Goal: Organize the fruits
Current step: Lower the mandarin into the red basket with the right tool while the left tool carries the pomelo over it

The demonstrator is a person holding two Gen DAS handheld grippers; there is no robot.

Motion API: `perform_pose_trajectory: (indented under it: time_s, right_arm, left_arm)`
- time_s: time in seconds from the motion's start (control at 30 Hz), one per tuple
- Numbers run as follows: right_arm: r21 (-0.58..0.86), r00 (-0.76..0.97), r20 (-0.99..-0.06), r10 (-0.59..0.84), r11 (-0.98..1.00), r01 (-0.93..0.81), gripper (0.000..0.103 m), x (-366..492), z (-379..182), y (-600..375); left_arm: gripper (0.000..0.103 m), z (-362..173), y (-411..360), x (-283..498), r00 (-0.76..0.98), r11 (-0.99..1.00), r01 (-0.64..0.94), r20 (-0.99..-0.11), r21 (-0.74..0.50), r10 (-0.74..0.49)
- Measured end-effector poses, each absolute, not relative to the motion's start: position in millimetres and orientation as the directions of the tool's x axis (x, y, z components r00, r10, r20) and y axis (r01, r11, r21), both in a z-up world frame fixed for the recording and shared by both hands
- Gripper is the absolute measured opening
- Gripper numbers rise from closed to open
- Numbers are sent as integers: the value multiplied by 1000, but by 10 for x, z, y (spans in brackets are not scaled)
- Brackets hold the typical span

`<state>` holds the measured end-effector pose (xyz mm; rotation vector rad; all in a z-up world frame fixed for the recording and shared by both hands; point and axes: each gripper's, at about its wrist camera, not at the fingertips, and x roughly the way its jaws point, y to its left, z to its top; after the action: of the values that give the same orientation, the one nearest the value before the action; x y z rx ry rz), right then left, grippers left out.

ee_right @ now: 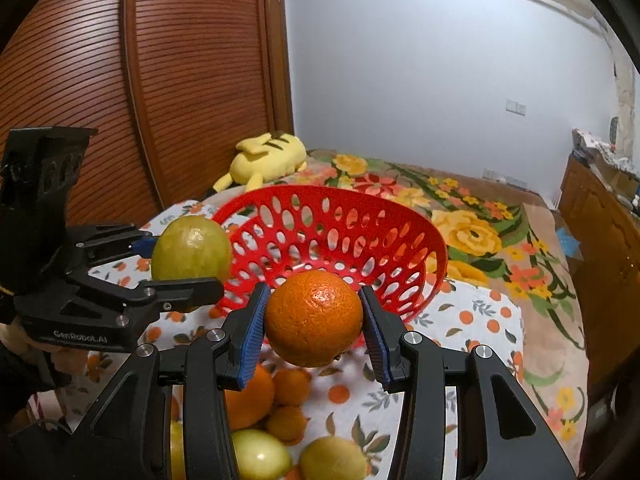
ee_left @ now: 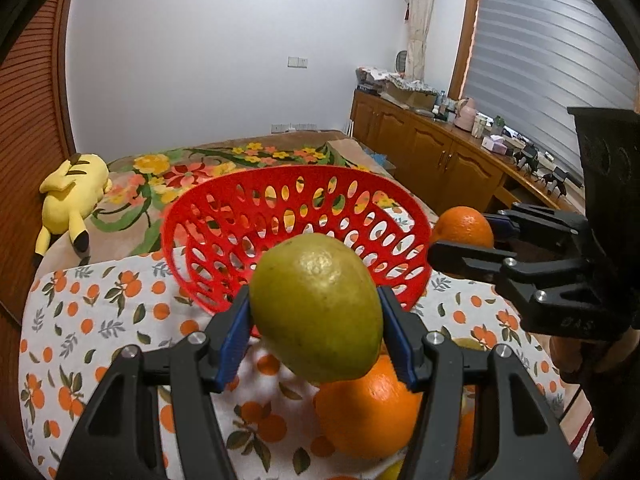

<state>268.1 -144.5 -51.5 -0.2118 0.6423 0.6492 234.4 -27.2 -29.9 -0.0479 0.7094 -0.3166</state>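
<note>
My left gripper (ee_left: 316, 320) is shut on a green-yellow lemon (ee_left: 316, 308) and holds it above the table, just in front of the red perforated basket (ee_left: 240, 208). My right gripper (ee_right: 314, 324) is shut on an orange (ee_right: 314, 318) and holds it in front of the same basket (ee_right: 400, 220). The basket looks empty and tilts toward me. In the right wrist view the left gripper (ee_right: 180, 260) holds the lemon (ee_right: 190, 248) at the basket's left rim. In the left wrist view the right gripper (ee_left: 468, 236) holds the orange (ee_left: 464, 226) at the basket's right.
More oranges (ee_right: 252, 400) and yellow-green fruits (ee_right: 332, 458) lie on the orange-print tablecloth (ee_left: 80, 340) below the grippers. A large orange (ee_left: 368, 412) lies under the lemon. A yellow plush toy (ee_left: 72, 196) lies on the floral bed behind. Wooden cabinets (ee_left: 440, 152) stand at the right.
</note>
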Motion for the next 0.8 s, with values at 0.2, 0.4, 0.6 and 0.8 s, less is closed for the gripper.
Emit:
perform_pose_trajectory:
  time_s: [0.2, 0.4, 0.6, 0.8]
  right_arm:
    - [21, 581, -642, 500, 769, -639, 45, 2891, -640, -1385]
    - [22, 550, -677, 490, 760, -649, 45, 3086, -753, -1328]
    - [18, 525, -707, 474, 754, -657, 46, 3178, -847, -1284]
    - [27, 513, -718, 470, 755, -655, 46, 3207, -888, -1285]
  left_arm:
    - [60, -392, -311, 2502, 697, 953, 272, -655, -136, -292]
    - [60, -435, -310, 2636, 693, 958, 264, -669, -114, -270]
    - [60, -489, -242, 2737, 687, 965, 242, -685, -101, -244]
    - [60, -509, -223, 2773, 680, 964, 244, -691, -103, -245]
